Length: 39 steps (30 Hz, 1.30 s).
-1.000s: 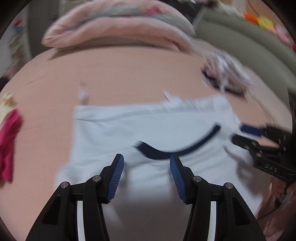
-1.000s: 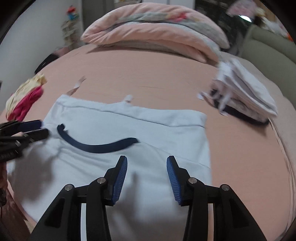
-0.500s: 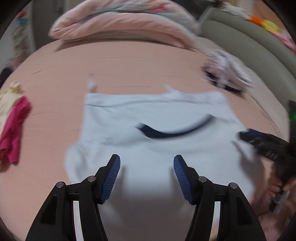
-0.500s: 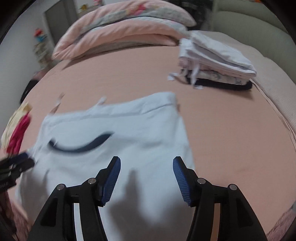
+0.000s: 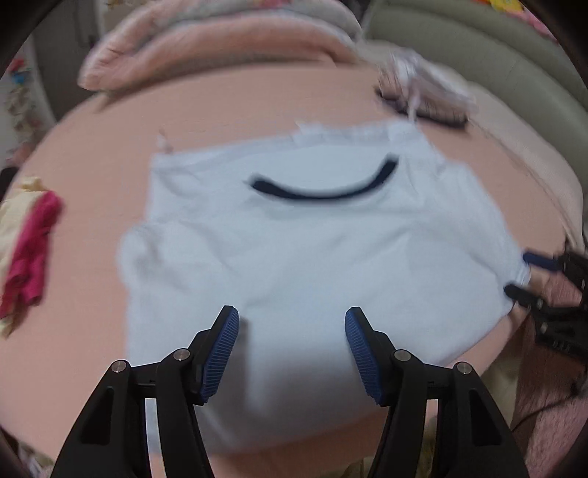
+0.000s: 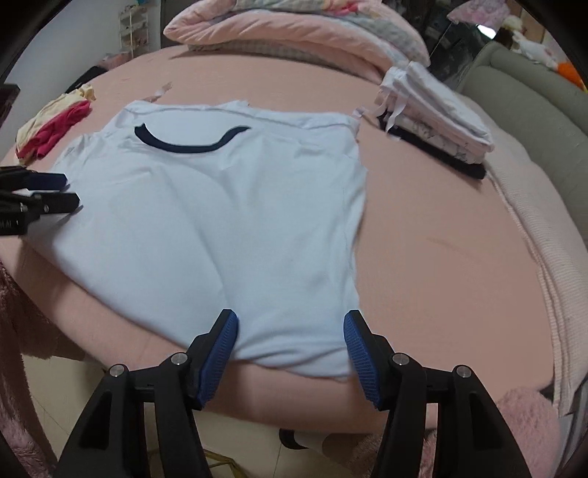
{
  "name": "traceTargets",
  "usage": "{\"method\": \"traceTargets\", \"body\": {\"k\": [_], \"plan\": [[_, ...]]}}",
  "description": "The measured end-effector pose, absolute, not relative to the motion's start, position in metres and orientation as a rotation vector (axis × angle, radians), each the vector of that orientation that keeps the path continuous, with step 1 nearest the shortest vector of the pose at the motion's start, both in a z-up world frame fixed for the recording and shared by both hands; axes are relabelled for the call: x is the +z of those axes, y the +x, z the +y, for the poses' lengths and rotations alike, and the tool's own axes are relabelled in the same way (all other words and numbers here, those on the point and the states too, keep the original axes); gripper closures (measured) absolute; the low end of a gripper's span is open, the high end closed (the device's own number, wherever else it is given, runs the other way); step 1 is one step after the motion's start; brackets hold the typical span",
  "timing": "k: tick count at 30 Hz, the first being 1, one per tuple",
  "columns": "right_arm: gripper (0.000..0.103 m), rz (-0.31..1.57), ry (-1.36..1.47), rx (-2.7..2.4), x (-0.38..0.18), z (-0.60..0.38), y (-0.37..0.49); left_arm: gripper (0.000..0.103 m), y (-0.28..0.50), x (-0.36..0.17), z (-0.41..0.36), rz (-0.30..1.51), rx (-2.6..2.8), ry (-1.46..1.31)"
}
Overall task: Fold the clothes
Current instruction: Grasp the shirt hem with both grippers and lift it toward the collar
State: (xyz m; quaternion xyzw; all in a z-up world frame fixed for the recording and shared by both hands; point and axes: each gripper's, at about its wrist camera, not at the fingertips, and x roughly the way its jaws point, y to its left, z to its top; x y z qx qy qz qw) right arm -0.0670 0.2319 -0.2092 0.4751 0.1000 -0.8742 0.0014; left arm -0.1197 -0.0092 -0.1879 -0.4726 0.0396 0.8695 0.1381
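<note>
A pale blue T-shirt (image 5: 312,250) with a navy collar (image 5: 323,189) lies spread flat on the pink bed; it also shows in the right wrist view (image 6: 220,206) with its collar (image 6: 187,145) at the far side. My left gripper (image 5: 292,349) is open and empty above the shirt's near edge. My right gripper (image 6: 290,353) is open and empty, its jaws either side of the shirt's near corner. Each gripper shows in the other's view: the right one (image 5: 525,274) at the shirt's right edge, the left one (image 6: 55,191) at its left edge.
A stack of folded clothes (image 6: 437,114) sits at the back right of the bed (image 6: 441,239). A red and yellow garment pile (image 6: 55,123) lies at the left. Pink quilts (image 6: 294,33) are heaped at the far side. A grey sofa (image 6: 533,121) stands beyond the bed.
Both grippers have drawn back toward the near edge of the bed. The shirt lies flatter and more spread out than a second ago. Both stay open.
</note>
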Motion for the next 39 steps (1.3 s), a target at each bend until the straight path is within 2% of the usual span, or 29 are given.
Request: {"method": "traceTargets", "body": {"k": [2,4,7,10,12,16,20,22,26,32,35,39], "plan": [[0.044,0.295,1.407,-2.785,-0.198,0.227,-0.064,0.045,-0.113,-0.184,-0.014,0.012,2.532,-1.368],[0.044,0.236,1.388,-2.773,-0.192,0.220,-0.071,0.045,-0.111,-0.194,-0.010,0.006,2.513,-1.414],[0.044,0.121,1.440,-2.711,-0.193,0.209,-0.084,0.044,-0.112,-0.215,-0.001,0.116,2.494,-1.510],[0.044,0.274,1.565,-2.702,-0.206,0.202,-0.086,0.039,-0.109,-0.216,0.001,0.240,2.459,-1.550],[0.044,0.263,1.618,-2.678,-0.212,0.213,-0.075,0.036,-0.109,-0.212,-0.009,0.281,2.424,-1.598],[0.044,0.207,1.760,-2.689,-0.209,0.242,-0.059,0.036,-0.110,-0.195,-0.048,0.106,2.511,-1.637],[0.044,0.083,1.735,-2.737,-0.194,0.258,-0.060,0.036,-0.117,-0.185,-0.064,-0.115,2.515,-1.561],[0.044,0.069,1.711,-2.761,-0.183,0.260,-0.068,0.036,-0.126,-0.183,-0.064,-0.125,2.522,-1.556],[0.044,0.229,1.656,-2.811,-0.164,0.254,-0.091,0.036,-0.145,-0.181,-0.063,-0.075,2.531,-1.557],[0.042,0.341,1.618,-2.789,-0.150,0.250,-0.134,0.036,-0.177,-0.174,-0.077,-0.141,2.527,-1.525],[0.042,0.285,1.603,-2.773,-0.147,0.255,-0.164,0.036,-0.208,-0.171,-0.087,-0.208,2.537,-1.515],[0.041,0.105,1.645,-2.712,-0.155,0.269,-0.223,0.036,-0.259,-0.176,-0.099,-0.265,2.568,-1.525]]}}
